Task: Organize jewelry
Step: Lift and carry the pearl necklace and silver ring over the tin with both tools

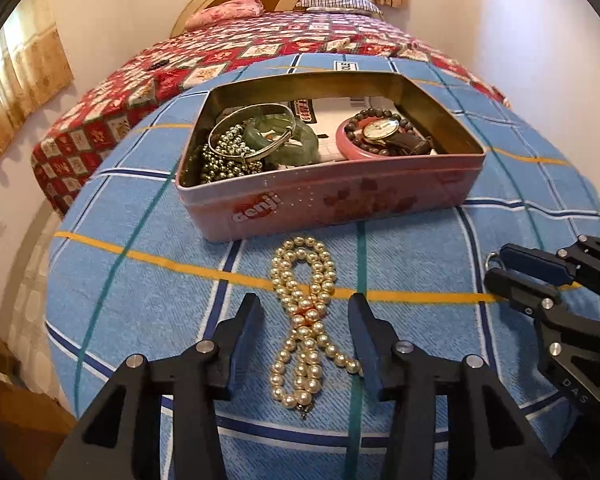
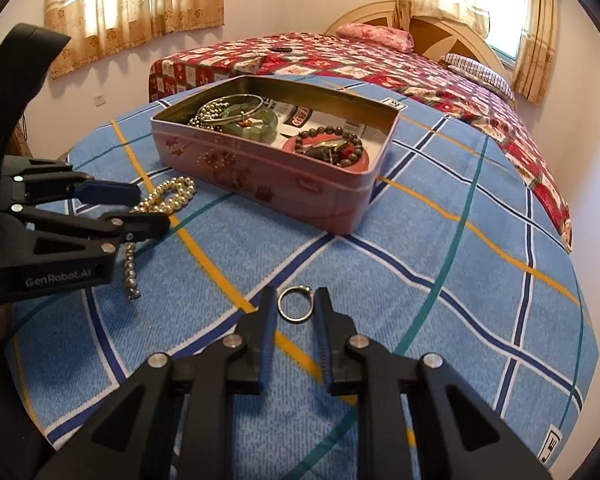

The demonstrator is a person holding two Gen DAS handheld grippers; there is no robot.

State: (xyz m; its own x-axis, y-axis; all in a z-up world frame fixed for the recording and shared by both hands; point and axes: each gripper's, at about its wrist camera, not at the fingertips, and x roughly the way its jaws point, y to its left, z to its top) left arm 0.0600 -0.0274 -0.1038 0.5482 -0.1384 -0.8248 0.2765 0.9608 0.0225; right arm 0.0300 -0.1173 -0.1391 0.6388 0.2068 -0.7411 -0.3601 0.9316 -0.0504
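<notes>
Two hand-held grippers over a blue plaid cloth (image 1: 148,304) spread on a bed with a red patchwork quilt (image 1: 112,92).

Left: left gripper (image 1: 305,312), fingers spread wide, straddling a cream pearl necklace (image 1: 304,320) that lies in looped folds on the cloth. Neither finger touches the beads; nothing is gripped. From the right wrist view the same gripper (image 2: 150,210) sits over the pearl necklace (image 2: 168,196), its clasp end trailing toward the camera.

Centre: pink tin box (image 1: 340,204), lid off, standing on the cloth just beyond the necklace. Contents, left to right: metallic bead strand (image 1: 224,156), silver bangle (image 1: 256,132) lying over a pale green jade bracelet (image 1: 296,140), printed paper (image 1: 340,108) on the floor of the box, and a small pink dish (image 1: 352,148) holding a dark bead bracelet (image 1: 376,114) and a wristwatch (image 1: 382,129).

Right: right gripper (image 2: 295,304), fingers parted narrowly, one on each side of a silver ring (image 2: 295,305) lying flat on the cloth. Whether the pads touch the ring cannot be told; it rests on the fabric. In the left wrist view this gripper (image 1: 496,268) enters from the right edge, the ring (image 1: 493,259) just showing at its tips.
</notes>
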